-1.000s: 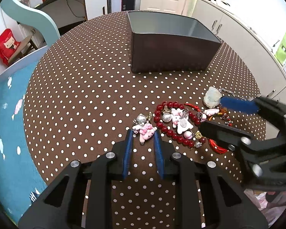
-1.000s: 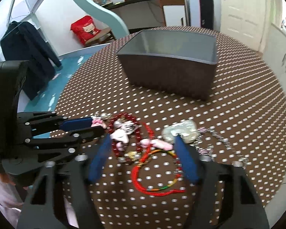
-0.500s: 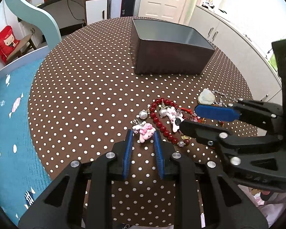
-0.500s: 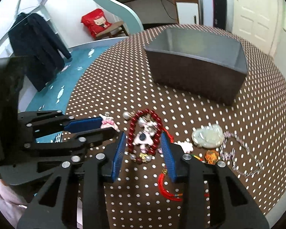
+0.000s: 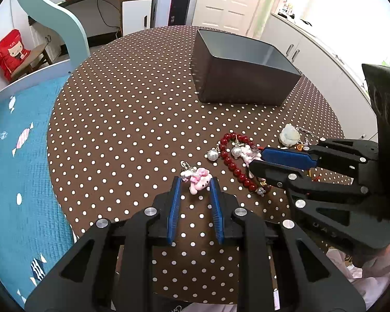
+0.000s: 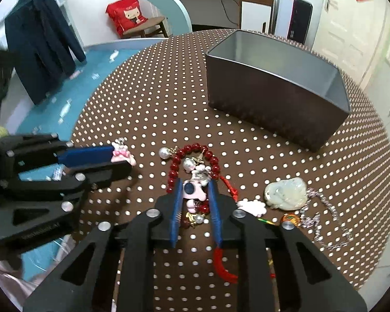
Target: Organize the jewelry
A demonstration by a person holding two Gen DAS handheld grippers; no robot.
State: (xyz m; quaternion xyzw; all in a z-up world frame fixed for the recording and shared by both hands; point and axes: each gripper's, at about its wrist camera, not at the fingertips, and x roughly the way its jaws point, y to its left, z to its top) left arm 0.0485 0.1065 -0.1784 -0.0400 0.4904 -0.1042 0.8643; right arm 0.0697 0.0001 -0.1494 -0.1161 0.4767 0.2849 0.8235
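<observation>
Near the tabletop's (image 5: 122, 119) front edge, a pink bunny charm (image 5: 199, 179) lies between the blue pads of the left gripper (image 5: 194, 182). Jaws stand parted, a pad on either side of the charm; contact with the pads cannot be told from either view. Gripper is low and level, pointing across the cloth toward the far edge.

Just to its right, the right gripper (image 6: 195, 189) angles in low over the jewelry heap. Its jaws are narrowed around a white-and-pink figure charm (image 6: 193, 191) with a dark blue spot; pads sit close against both sides, but a firm clamp cannot be confirmed. In the left wrist view the right gripper (image 5: 257, 160) enters from the right, fingertips at the heap's edge.

Red bead bracelet (image 6: 192, 156) loops around that charm, with two pearl beads (image 5: 212, 155) at its left side. A red cord (image 6: 222, 262) trails back under the right gripper. Further right: pale jade pendant (image 6: 286, 192), and beside it a silver chain (image 6: 322, 215), toward the tabletop's right edge.

Dark rectangular box (image 5: 241, 78) stands open-topped toward the far edge, well apart from the jewelry. Brown cloth, white dots.
</observation>
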